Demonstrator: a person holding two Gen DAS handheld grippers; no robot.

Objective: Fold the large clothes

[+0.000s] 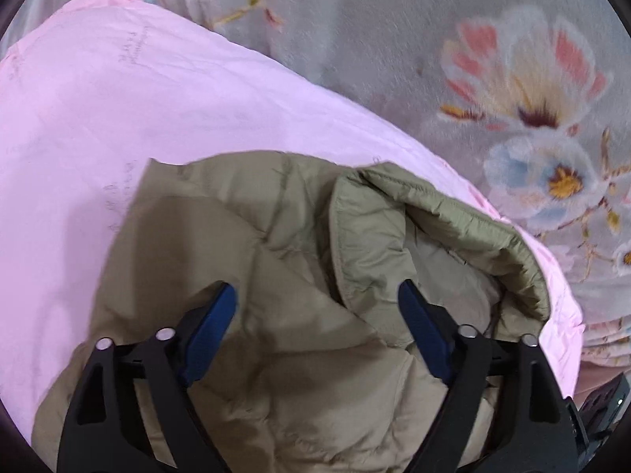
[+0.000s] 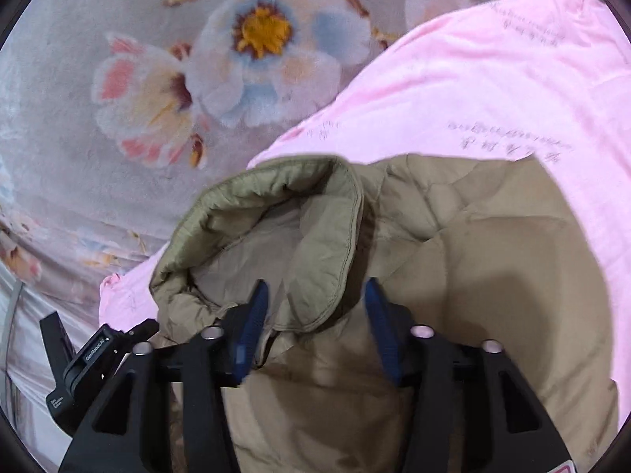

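An olive-tan quilted jacket (image 1: 276,260) lies on a pink sheet (image 1: 98,118), its collar (image 1: 445,216) curled up at the right. My left gripper (image 1: 315,295) is open just above the jacket body, holding nothing. In the right wrist view the same jacket (image 2: 473,260) fills the lower middle, with the collar (image 2: 276,205) at the left. My right gripper (image 2: 313,295) is open, its blue pads (image 2: 252,315) on either side of the collar's lower flap, not closed on it.
A grey blanket with large flowers (image 1: 512,79) lies beyond the pink sheet; it also shows in the right wrist view (image 2: 157,79). The pink sheet (image 2: 473,79) spreads to the right. The other gripper's black body (image 2: 79,366) sits at the lower left.
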